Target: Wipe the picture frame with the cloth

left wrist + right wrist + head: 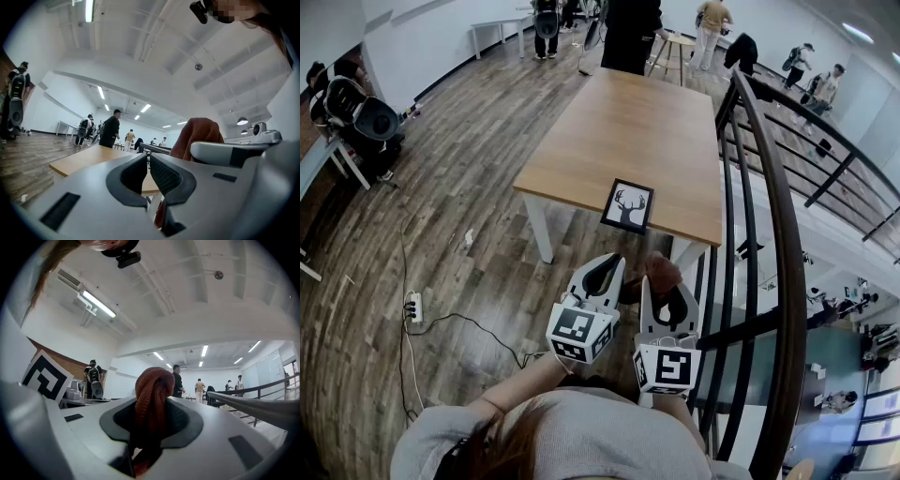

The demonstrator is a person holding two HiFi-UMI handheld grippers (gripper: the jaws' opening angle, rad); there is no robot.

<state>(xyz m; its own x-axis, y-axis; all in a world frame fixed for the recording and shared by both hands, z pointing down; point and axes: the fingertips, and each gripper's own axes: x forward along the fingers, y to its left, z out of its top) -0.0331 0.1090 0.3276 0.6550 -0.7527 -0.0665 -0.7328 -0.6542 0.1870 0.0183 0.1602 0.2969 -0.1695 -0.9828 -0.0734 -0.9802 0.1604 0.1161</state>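
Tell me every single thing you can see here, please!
table: one, light wood, ahead in the middle
picture frame: one, black with a deer picture, on the table near its closest edge
cloth: one, rust red, between the right gripper's jaws
railing: one, black, along the right
power strip: one, white, on the wooden floor at the left
people: several, dark and tan clothes, far end of the room
left gripper: one, grey, jaws shut and empty, beside the other gripper
right gripper: one, grey, jaws shut on the cloth
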